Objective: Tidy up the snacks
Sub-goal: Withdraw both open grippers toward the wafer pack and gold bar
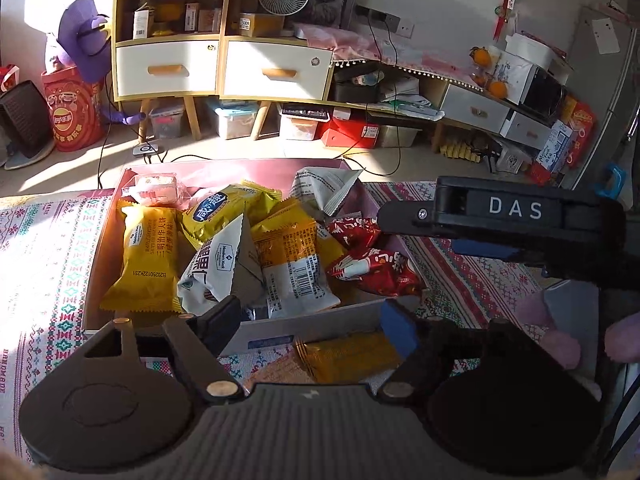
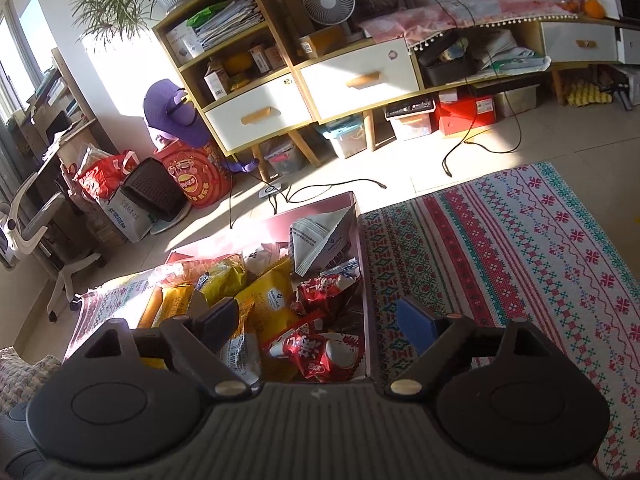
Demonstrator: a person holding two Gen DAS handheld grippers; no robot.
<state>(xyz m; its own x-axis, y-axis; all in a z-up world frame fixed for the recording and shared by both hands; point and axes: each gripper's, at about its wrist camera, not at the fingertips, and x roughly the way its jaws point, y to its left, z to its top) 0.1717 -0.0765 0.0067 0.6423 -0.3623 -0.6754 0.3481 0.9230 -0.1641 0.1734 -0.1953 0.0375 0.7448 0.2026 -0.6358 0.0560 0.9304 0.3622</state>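
A pink cardboard box on the patterned tablecloth holds several snack packets: yellow ones, white triangular ones and red ones. My left gripper is open at the box's near wall, above a loose orange-yellow packet lying on the cloth outside the box. My right gripper is open and empty, hovering over the box's right side above the red packets; it also shows in the left wrist view at the box's right edge. The box wall runs between its fingers.
The patterned tablecloth spreads right of the box. Beyond the table edge are floor cables, a cabinet with white drawers, storage bins, a red Lay's tub and an office chair.
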